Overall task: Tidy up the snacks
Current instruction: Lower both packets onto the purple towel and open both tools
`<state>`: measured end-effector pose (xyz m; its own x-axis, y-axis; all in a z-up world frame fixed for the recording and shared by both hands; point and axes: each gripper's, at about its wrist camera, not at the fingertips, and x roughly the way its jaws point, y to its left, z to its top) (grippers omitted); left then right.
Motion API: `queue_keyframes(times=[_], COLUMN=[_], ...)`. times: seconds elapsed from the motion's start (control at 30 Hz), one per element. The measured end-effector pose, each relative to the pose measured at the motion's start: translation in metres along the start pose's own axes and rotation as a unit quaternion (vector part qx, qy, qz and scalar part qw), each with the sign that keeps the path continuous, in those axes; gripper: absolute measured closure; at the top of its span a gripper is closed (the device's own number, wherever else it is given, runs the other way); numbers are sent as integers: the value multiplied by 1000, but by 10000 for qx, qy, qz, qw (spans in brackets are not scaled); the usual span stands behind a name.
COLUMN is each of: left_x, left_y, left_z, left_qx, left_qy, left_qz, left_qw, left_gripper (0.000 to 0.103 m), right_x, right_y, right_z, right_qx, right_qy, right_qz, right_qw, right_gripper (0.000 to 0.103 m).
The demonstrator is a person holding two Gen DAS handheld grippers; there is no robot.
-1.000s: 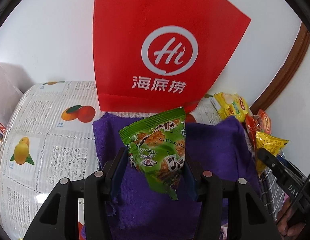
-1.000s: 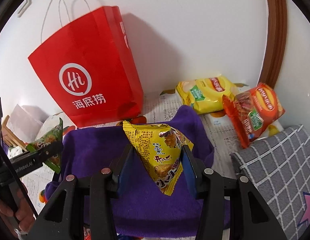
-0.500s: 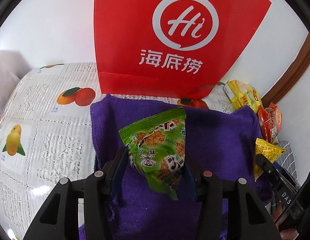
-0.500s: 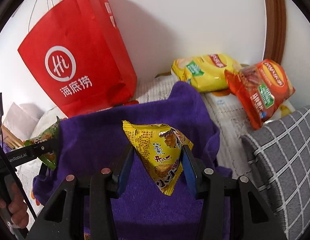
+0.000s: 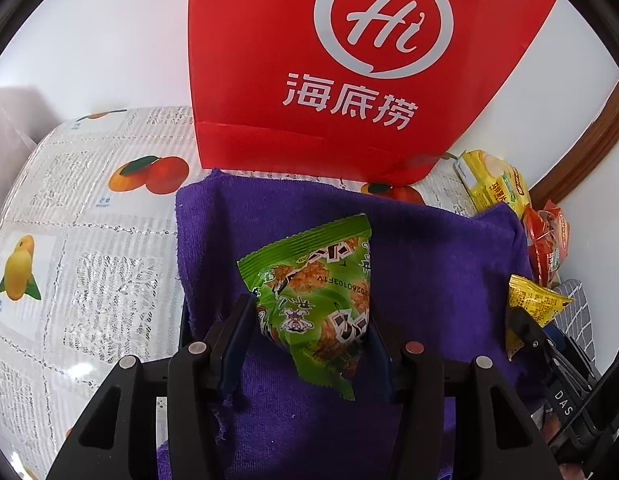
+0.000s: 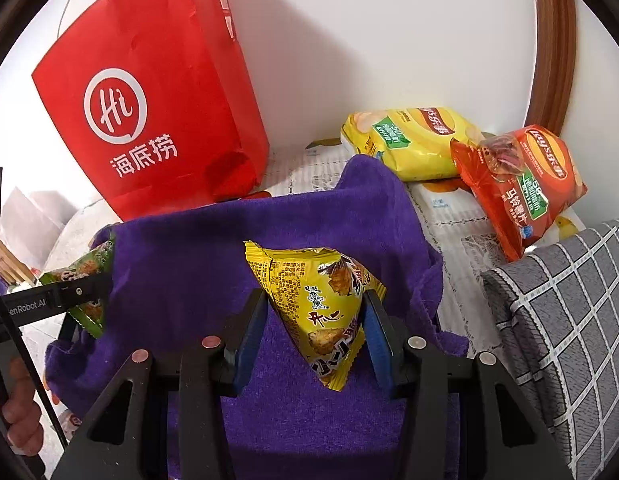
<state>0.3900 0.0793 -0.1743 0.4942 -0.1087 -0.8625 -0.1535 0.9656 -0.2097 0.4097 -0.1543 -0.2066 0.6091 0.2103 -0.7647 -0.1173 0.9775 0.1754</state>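
Note:
My left gripper (image 5: 309,316) is shut on a green triangular snack packet (image 5: 315,292), held over the left half of a purple towel (image 5: 429,264). My right gripper (image 6: 315,312) is shut on a yellow triangular snack packet (image 6: 321,304) over the right half of the same purple towel (image 6: 197,256). Each view catches the other gripper at its edge: the yellow packet (image 5: 529,304) shows at the right in the left wrist view, the green packet (image 6: 83,276) at the left in the right wrist view.
A red paper bag (image 5: 349,60) stands against the white wall behind the towel. A yellow chip bag (image 6: 413,140) and an orange-red chip bag (image 6: 521,188) lie at the back right. A grey checked cloth (image 6: 561,320) lies on the right. The tablecloth (image 5: 69,240) has fruit prints.
Both grippers have sunk toward the purple towel with their packets still held; the red bag and towel now look closer and larger in both views.

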Motion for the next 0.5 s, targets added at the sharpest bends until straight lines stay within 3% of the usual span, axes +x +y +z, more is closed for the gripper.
queue_keyframes(times=[0.27, 0.4, 0.5], left_x=[3, 6, 7], left_y=[-1, -1, -1], left_z=[0, -1, -1], left_qx=[16, 23, 30], left_qy=[75, 117, 147], left_qz=[-71, -52, -46], left_qw=[9999, 9999, 9999], left_gripper=[53, 53, 53], right_x=[0, -2, -7], right_y=[-2, -3, -3], right_z=[1, 3, 4], right_qx=[69, 102, 156], right_qy=[17, 16, -92], right_qz=[86, 235, 363], right_qw=[9999, 9997, 9992], right_gripper=[54, 36, 34])
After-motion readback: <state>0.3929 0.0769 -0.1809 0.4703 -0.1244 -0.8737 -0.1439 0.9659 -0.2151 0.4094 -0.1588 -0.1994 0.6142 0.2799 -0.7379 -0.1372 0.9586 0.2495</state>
